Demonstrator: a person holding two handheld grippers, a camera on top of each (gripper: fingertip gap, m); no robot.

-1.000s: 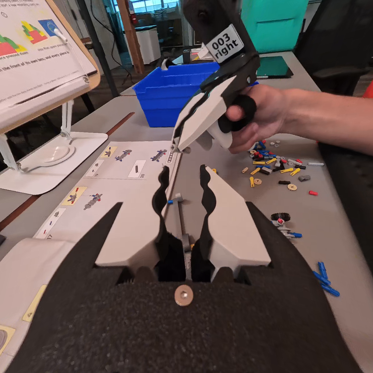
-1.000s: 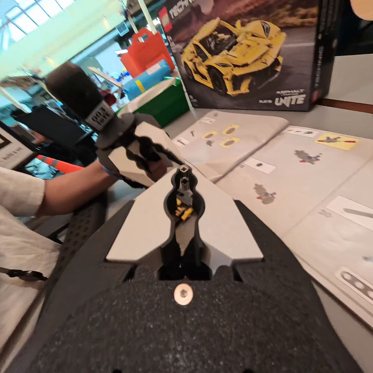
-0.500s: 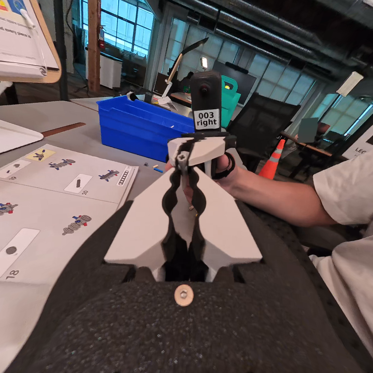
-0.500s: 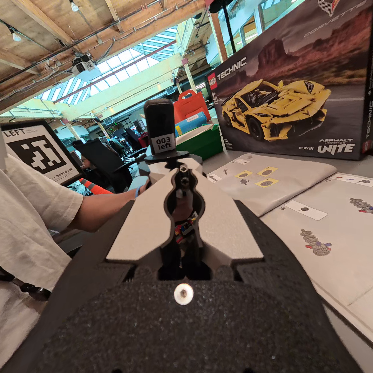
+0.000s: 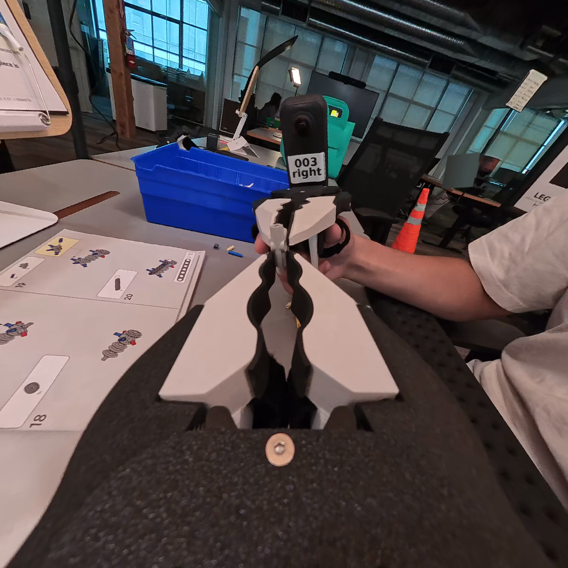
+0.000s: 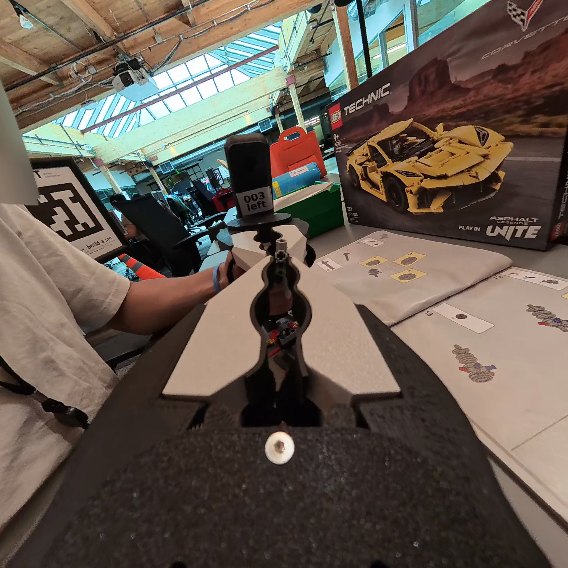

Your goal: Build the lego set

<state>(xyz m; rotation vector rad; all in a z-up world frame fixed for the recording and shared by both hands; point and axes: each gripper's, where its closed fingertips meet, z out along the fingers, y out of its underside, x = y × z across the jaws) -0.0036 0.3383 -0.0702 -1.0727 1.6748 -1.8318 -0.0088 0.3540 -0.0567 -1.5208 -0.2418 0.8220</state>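
Observation:
My left gripper (image 5: 279,264) is shut on a light grey axle piece (image 5: 278,246) that sticks up past its tips. My right gripper (image 6: 280,261) is shut on a darker grey connector piece (image 6: 280,255) with a cross hole at its tip. Both are held above the table, facing each other tip to tip. In the left wrist view the right gripper (image 5: 284,215) sits just behind the axle piece. In the right wrist view the left gripper (image 6: 270,242) is straight ahead, and its light grey piece (image 6: 281,244) shows just above the connector. Whether the two pieces touch is unclear.
The open instruction booklet (image 5: 92,307) lies on the grey table, also in the right wrist view (image 6: 491,353). A blue bin (image 5: 209,196) stands behind it. The lego box (image 6: 445,153) and a green bin (image 6: 316,209) stand at the back. Loose parts (image 6: 282,335) lie below the grippers. My left and right fingertips are right by each other.
A second ago my left gripper was open over the grey axle piece on the table. It has shut on it and lifted. Both grippers rose and now face each other.

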